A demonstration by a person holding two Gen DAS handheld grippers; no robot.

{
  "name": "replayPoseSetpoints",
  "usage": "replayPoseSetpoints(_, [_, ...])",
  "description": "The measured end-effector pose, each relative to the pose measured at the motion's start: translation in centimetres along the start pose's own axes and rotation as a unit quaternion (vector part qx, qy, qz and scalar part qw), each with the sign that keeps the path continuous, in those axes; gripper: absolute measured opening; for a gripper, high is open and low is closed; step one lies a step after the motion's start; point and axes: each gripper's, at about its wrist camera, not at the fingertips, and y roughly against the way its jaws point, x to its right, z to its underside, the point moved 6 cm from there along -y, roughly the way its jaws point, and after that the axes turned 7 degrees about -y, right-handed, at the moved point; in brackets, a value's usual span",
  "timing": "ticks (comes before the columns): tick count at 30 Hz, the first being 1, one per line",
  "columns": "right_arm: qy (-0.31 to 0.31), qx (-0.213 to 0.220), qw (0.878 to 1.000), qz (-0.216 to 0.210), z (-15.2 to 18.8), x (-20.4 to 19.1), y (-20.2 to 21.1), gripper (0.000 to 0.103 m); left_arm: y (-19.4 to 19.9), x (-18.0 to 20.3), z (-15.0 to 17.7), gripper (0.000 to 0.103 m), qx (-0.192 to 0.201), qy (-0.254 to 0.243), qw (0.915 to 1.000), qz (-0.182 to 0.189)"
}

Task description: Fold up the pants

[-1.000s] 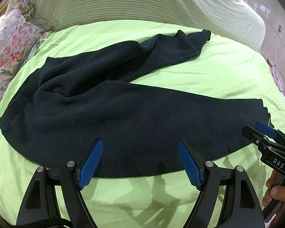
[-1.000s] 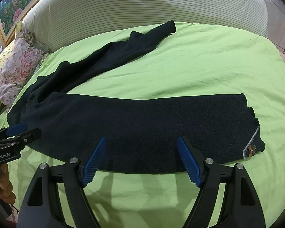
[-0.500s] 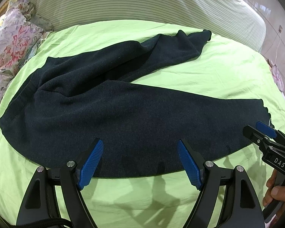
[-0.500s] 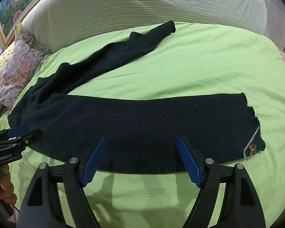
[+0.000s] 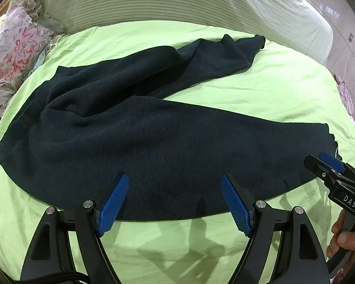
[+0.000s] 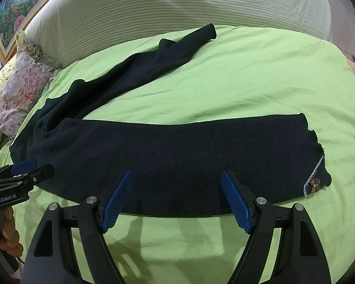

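Dark navy pants (image 5: 139,137) lie spread on a light green bed sheet (image 5: 272,87), waist at the left, two legs splayed apart to the right. The near leg (image 6: 189,161) lies flat across the front, its hem with a small brown bow (image 6: 314,185) at the right. The far leg (image 6: 168,59) runs up toward the headboard. My left gripper (image 5: 175,198) is open and empty, just above the near edge of the near leg. My right gripper (image 6: 176,196) is open and empty, above the same edge further right. Each gripper shows at the side of the other's view.
A striped padded headboard (image 5: 177,2) curves along the back. Flowered pillows (image 5: 9,54) lie at the left. A framed flower picture (image 6: 9,19) hangs at the upper left. The sheet (image 6: 272,75) between and right of the legs is bare.
Both grippers have barely moved; the views have shifted very slightly. The pants lie as before.
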Motion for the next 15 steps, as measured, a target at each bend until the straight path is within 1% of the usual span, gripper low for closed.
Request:
replayPoseSetpoints(6, [0.006,0.012,1.000,0.005,-0.23,0.16,-0.04,0.079,-0.35,0.12,-0.06,0.081,-0.004,0.000,0.9999,0.011])
replayPoseSetpoints(8, [0.004,0.010,1.000,0.006,-0.23,0.17,-0.06,0.079,-0.47,0.19,-0.04,0.081,-0.007,0.000,0.9999,0.015])
replayPoseSetpoints(12, [0.003,0.005,1.000,0.008,-0.24,0.15,-0.27,0.079,-0.76,0.35,0.01,0.081,-0.013,0.011,0.9993,0.035])
replayPoseSetpoints(15, [0.003,0.006,1.000,0.009,-0.21,0.21,-0.36,0.079,-0.93,0.30,-0.09,0.081,-0.012,0.015,0.9991,0.038])
